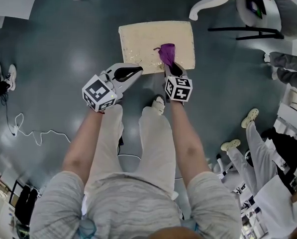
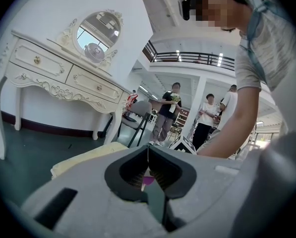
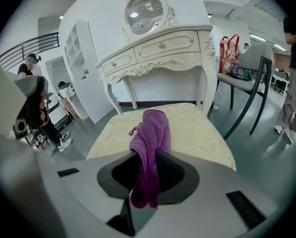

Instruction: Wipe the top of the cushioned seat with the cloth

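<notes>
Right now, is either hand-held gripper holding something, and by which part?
The right hand-held gripper pinches the cloth near one end. The left hand-held gripper is shut, empty.

The cloth lies on the cushioned seat.

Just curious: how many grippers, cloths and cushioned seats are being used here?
Grippers: 2 (left gripper, right gripper)
Cloth: 1, purple
Seat: 1, cream
Total: 4
</notes>
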`<control>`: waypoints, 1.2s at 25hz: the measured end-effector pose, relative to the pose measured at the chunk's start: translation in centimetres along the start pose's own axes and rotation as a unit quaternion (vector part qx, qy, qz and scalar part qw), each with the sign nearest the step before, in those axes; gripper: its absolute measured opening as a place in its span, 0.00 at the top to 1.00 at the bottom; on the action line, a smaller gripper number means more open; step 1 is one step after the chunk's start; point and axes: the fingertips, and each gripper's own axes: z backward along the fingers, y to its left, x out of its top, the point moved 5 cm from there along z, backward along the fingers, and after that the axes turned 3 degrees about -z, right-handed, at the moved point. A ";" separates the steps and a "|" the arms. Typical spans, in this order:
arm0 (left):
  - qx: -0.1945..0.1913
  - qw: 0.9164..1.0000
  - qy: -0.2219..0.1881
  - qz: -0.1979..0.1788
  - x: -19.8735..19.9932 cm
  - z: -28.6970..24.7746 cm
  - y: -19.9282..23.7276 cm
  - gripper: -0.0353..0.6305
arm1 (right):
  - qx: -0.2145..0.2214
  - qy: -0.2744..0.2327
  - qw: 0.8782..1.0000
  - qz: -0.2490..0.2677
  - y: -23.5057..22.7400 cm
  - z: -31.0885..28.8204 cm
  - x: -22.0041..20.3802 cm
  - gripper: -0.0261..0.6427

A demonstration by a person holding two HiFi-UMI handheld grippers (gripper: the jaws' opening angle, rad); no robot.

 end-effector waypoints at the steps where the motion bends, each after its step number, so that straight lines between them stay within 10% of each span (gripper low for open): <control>1: 0.001 1.000 -0.002 0.000 0.1 0.2 0.0 0.93 | 0.003 0.001 1.000 0.002 0.4 -0.1 0.0 0.85; 30: 0.025 1.000 -0.009 0.008 -0.3 5.6 1.1 0.93 | 0.073 0.020 0.997 0.018 10.2 -2.1 -1.1 0.85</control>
